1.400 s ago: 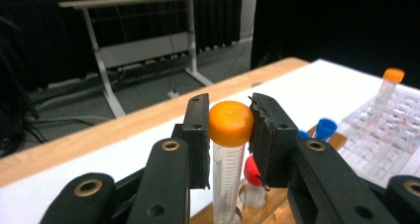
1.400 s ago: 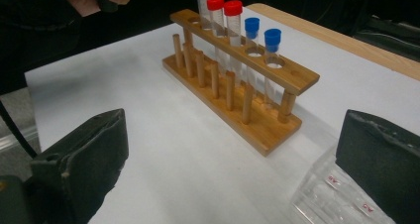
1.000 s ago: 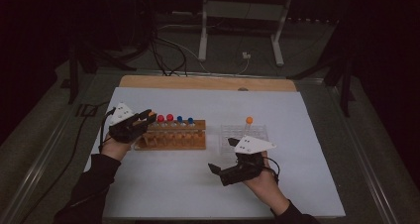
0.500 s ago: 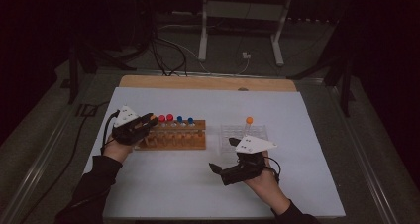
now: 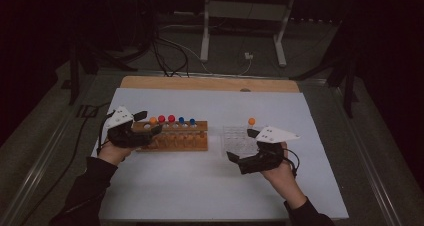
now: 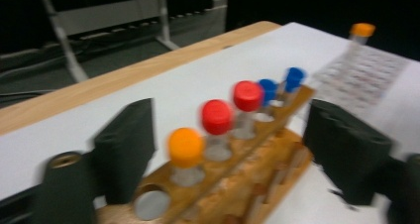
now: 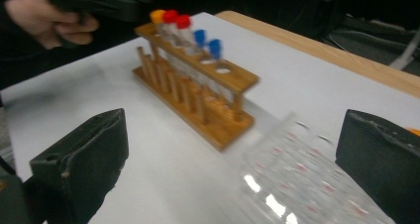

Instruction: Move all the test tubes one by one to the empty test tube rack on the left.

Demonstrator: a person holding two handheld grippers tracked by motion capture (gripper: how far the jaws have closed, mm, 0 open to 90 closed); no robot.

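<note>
A wooden rack [image 5: 175,138] holds an orange-capped tube [image 5: 153,120] at its left end, then two red-capped and two blue-capped ones. My left gripper [image 5: 151,122] straddles that end. Its jaws have just been opening, and in the left gripper view the orange-capped tube [image 6: 185,147] stands between them with neither pad touching it. The left gripper [image 6: 233,135] is open. A clear rack [image 5: 237,138] to the right carries one orange-capped tube [image 5: 251,121]. My right gripper [image 5: 241,145] hovers at the clear rack's near side, open and empty, as the right gripper view [image 7: 233,154] shows.
Everything sits on a white table sheet [image 5: 210,186] with a wooden strip [image 5: 200,83] along the far edge. Beyond it are cables and a metal stand [image 5: 245,16] on the dark floor. The wooden rack [image 7: 198,90] has empty holes at its right end.
The left jaws have spread apart, and the orange cap now shows at the rack's left end. The right gripper has shifted a little right and farther from the person.
</note>
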